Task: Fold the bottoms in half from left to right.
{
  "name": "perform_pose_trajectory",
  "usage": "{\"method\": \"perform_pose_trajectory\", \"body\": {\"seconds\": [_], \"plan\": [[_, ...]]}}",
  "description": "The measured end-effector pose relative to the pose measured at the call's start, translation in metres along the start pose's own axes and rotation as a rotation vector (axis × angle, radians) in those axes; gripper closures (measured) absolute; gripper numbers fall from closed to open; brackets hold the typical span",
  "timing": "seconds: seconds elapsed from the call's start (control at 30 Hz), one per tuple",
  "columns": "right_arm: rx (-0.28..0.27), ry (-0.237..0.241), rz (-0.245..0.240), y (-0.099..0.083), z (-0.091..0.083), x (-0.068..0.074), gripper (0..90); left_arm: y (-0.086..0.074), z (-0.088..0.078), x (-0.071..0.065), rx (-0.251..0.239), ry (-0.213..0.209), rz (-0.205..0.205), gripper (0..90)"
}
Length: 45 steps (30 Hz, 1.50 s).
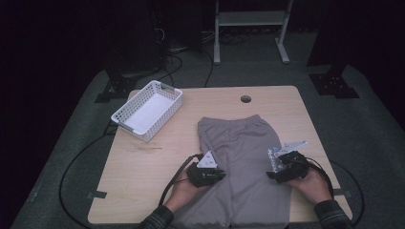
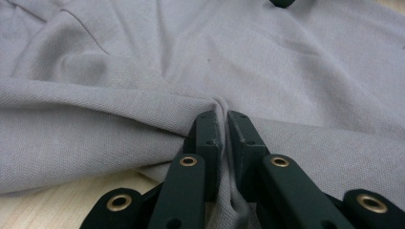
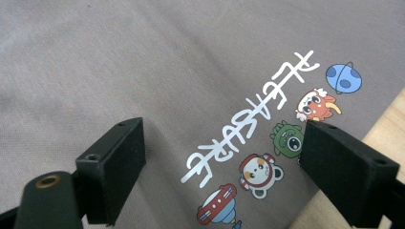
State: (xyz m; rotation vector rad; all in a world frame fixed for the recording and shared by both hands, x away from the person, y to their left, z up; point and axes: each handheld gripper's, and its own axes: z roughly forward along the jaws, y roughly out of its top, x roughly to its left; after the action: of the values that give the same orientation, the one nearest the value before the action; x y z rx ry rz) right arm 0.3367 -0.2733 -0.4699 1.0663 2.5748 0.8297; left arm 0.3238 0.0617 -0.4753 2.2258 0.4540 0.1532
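Grey shorts [image 1: 241, 162] lie flat on the wooden table [image 1: 143, 167], waist end far from the person. The left gripper [image 1: 210, 174] has its fingers [image 2: 210, 138] squeezed together on a fold of the cloth at the left leg. The right gripper [image 1: 282, 167] sits over the right leg with its fingers [image 3: 119, 162] wide apart, holding nothing (little cartoon pictures [image 3: 286, 138] show between them). A white basket [image 1: 148, 109] stands well apart at the table's far left corner.

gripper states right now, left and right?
Left gripper: closed, pinching a fold of the grey shorts.
Right gripper: open, jaws apart over the cartoon print, holding nothing.
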Motion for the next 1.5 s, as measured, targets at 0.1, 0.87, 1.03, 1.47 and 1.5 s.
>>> {"method": "perform_pose_trajectory", "body": {"seconds": [0.1, 0.87, 1.03, 1.47, 1.5], "plan": [[0.0, -0.006, 0.005, 0.001, 0.0, 0.0, 15.1, -0.001, 0.0, 0.0, -0.002, -0.001, -0.005, 83.7], [-0.145, 0.056, 0.026, 0.05, -0.01, 0.006, 19.4, -0.007, 0.0, 0.0, -0.037, -0.002, -0.014, 83.3], [-0.181, 0.073, 0.029, 0.063, -0.01, 0.005, 21.6, -0.007, 0.0, 0.0, -0.035, 0.002, -0.002, 83.3], [-0.2, 0.1, 0.019, 0.107, 0.001, 0.005, 26.2, -0.007, 0.0, -0.001, -0.035, 0.005, 0.003, 83.3], [-0.202, 0.104, 0.024, 0.11, 0.003, 0.006, 27.3, -0.007, 0.0, -0.001, -0.036, 0.005, 0.0, 83.3]]}}
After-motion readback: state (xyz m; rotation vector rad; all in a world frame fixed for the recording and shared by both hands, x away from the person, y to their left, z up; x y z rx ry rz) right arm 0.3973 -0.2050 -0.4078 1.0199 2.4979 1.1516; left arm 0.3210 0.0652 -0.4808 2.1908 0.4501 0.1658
